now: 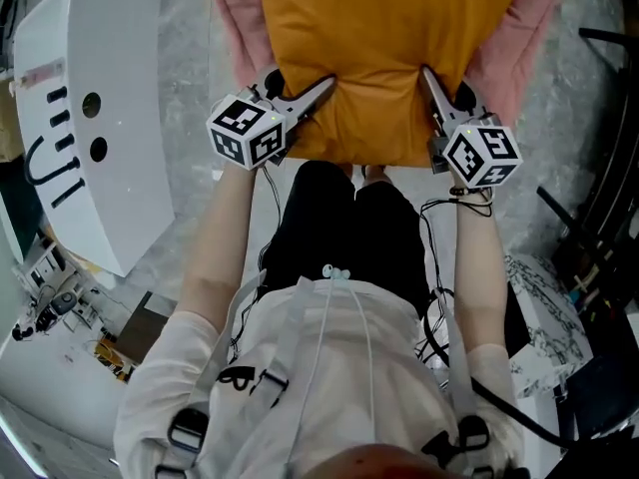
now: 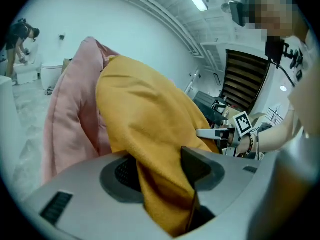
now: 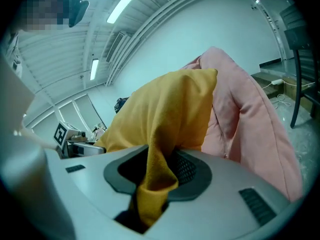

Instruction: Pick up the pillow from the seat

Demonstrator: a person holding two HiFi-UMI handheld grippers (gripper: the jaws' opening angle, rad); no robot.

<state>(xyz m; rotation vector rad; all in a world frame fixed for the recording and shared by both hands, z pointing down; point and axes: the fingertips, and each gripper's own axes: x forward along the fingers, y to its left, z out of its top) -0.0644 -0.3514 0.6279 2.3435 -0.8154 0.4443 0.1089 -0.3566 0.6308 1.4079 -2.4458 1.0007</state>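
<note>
A mustard-yellow pillow [image 1: 384,53] hangs in front of the pink beanbag seat [image 1: 235,28], held by its two near corners. My left gripper [image 1: 321,90] is shut on the pillow's near left corner; yellow fabric [image 2: 165,194] fills the space between its jaws. My right gripper [image 1: 427,76] is shut on the near right corner, with a fold of the pillow [image 3: 152,184] pinched between its jaws. The pink seat [image 2: 70,119] rises behind the pillow in the left gripper view, and the pink seat [image 3: 250,119] sits to the right in the right gripper view.
A white curved panel [image 1: 95,118] with slots stands at the left. Black chair legs and cables [image 1: 599,218] sit at the right. A white patterned cloth [image 1: 544,317] lies by my right leg. A person [image 2: 20,39] bends over far back in the room.
</note>
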